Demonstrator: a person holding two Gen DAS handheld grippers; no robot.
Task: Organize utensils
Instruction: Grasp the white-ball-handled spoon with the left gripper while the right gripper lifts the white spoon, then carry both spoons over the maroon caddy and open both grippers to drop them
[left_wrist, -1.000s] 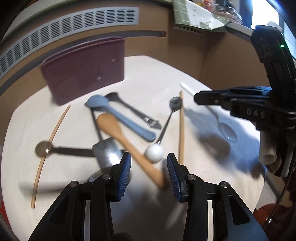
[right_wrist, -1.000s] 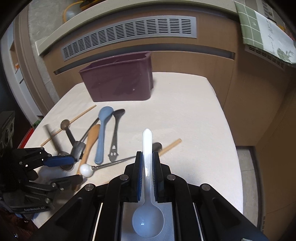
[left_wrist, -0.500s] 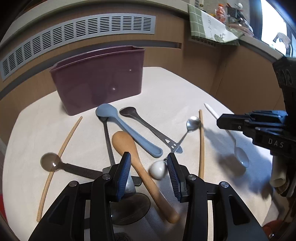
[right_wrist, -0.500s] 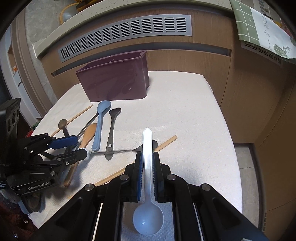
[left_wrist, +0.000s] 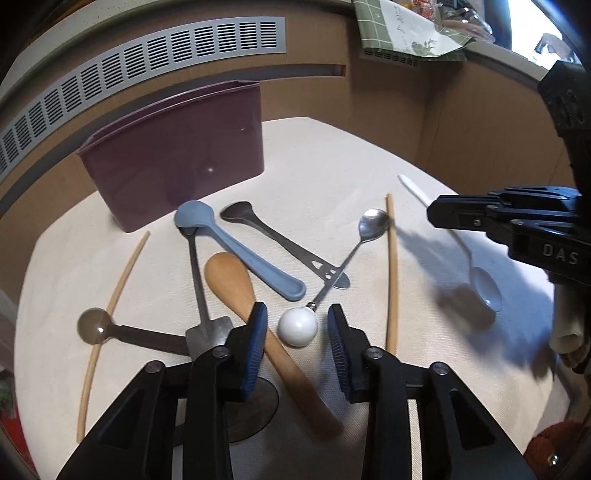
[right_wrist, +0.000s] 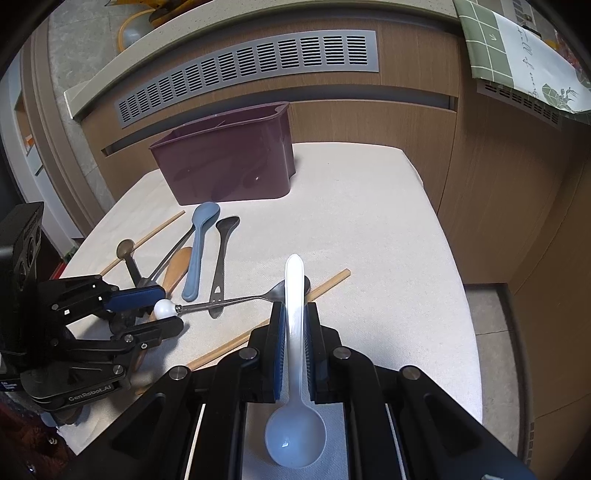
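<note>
Cloth-covered worktop (right_wrist: 369, 206), maroon bin (right_wrist: 225, 162) at back. Ball-handled metal spoon (left_wrist: 325, 291) lies among scattered utensils; left tongs (left_wrist: 297, 332) have just been closing around its white ball, pads not yet touching. Right tongs (right_wrist: 294, 325) clenched on white plastic spoon (right_wrist: 294, 369).

This looks like a home kitchen or dining corner. Wood-grain cabinet fronts (right_wrist: 369, 122) run behind the bench (right_wrist: 369, 221), topped by a pale speckled counter edge (right_wrist: 221, 48) and fitted with a long grey slotted vent grille (right_wrist: 251, 70). A green checked cloth (right_wrist: 491, 40) hangs over the counter at the right. The bench wears a cream fabric cover, scattered with household spoons (left_wrist: 236, 243) and chopsticks (left_wrist: 392, 266) before a maroon plastic utensil caddy (right_wrist: 225, 166).
</note>
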